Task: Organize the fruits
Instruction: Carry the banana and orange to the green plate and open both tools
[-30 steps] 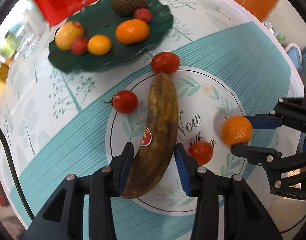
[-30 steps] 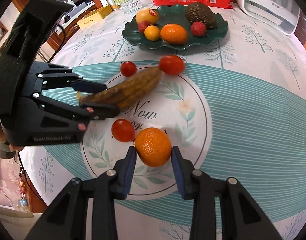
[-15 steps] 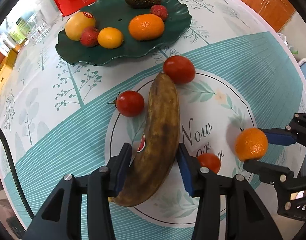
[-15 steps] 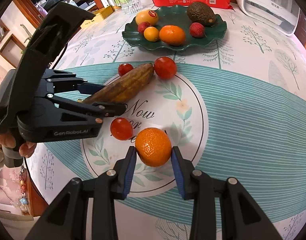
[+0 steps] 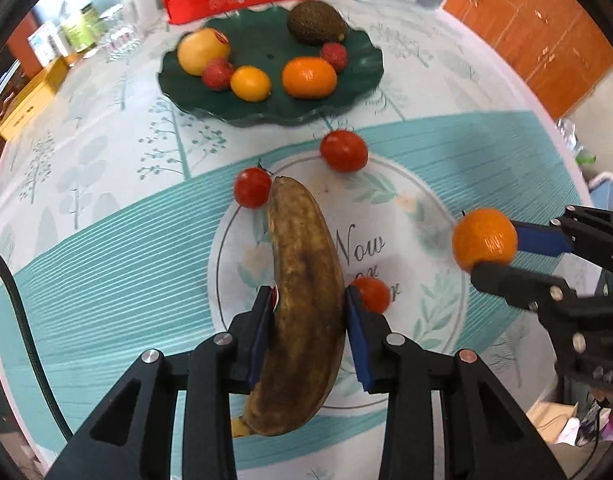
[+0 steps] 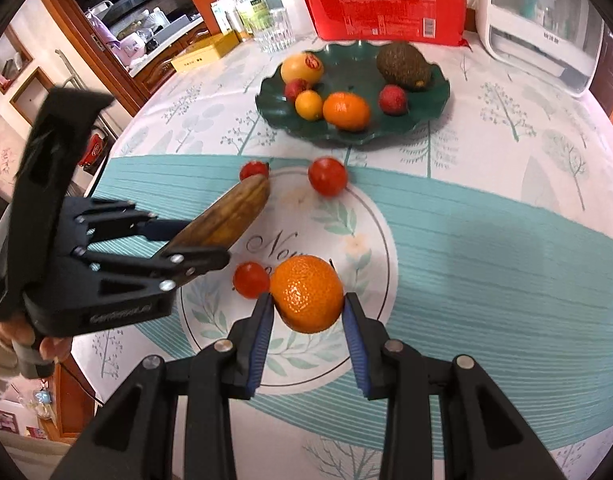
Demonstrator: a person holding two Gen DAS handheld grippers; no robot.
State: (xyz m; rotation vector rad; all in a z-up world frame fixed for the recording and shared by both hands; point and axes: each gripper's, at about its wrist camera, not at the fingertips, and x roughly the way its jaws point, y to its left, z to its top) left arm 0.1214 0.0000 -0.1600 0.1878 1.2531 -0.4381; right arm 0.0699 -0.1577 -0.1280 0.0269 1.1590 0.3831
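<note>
My left gripper (image 5: 308, 304) is shut on a brown overripe banana (image 5: 302, 300) and holds it above the round mat; the banana also shows in the right wrist view (image 6: 226, 216). My right gripper (image 6: 306, 312) is shut on an orange mandarin (image 6: 306, 292), lifted off the mat; the mandarin also shows in the left wrist view (image 5: 484, 238). Three cherry tomatoes (image 5: 343, 150) (image 5: 252, 187) (image 5: 372, 294) lie on the mat. A dark green plate (image 6: 426, 120) at the back holds several fruits, among them an avocado (image 6: 402, 66) and an orange (image 6: 345, 111).
A red package (image 6: 386, 4) stands behind the plate. A white appliance (image 6: 542, 24) is at the back right. A glass (image 6: 276, 32), bottles and a yellow box (image 6: 206, 54) stand at the back left. The table edge runs along the left.
Both grippers have lifted their fruit off the mat and moved toward the green plate. The banana tip now hangs over the left tomato. The mandarin is higher.
</note>
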